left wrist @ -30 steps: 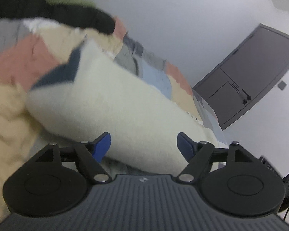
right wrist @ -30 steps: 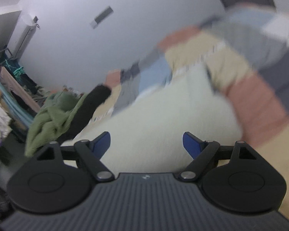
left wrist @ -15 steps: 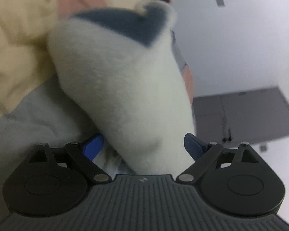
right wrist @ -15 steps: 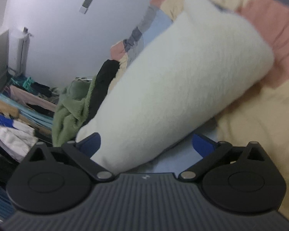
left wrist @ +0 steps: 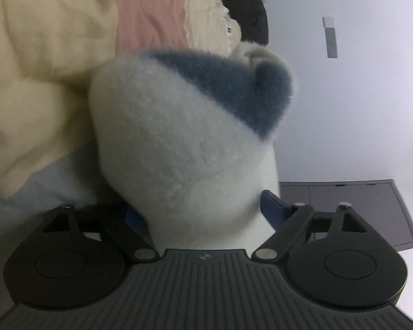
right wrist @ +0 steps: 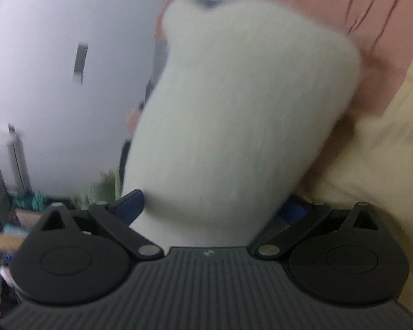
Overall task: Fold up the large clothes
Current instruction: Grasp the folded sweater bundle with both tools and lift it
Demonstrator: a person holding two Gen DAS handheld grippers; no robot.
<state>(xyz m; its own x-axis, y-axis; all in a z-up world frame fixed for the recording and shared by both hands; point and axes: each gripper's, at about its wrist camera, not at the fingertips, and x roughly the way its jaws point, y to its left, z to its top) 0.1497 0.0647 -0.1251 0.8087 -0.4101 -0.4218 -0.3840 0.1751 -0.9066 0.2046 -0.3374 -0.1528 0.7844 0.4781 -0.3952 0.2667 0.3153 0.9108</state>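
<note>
A fluffy cream-white sweater with a dark blue patch is folded into a thick bundle. It fills the middle of the left wrist view [left wrist: 179, 143] and of the right wrist view [right wrist: 234, 115]. My left gripper [left wrist: 201, 214] is open, its blue-tipped fingers [left wrist: 269, 203] wide apart, with one end of the bundle lying between them. My right gripper [right wrist: 209, 209] is open too, its fingers [right wrist: 129, 202] either side of the other end. The bundle hides part of both fingers' inner faces.
A patchwork bedspread of cream [left wrist: 35, 77], pink [left wrist: 148, 13] and pale blue [left wrist: 55, 181] lies under and behind the sweater. Dark and green clothes [left wrist: 247, 8] lie further back. A grey door [left wrist: 344, 209] and a white wall [right wrist: 41, 55] stand beyond.
Both grippers have swung round and moved in on the ends of the sweater bundle, which now stands up between their fingers. The fingers stay wide apart throughout.
</note>
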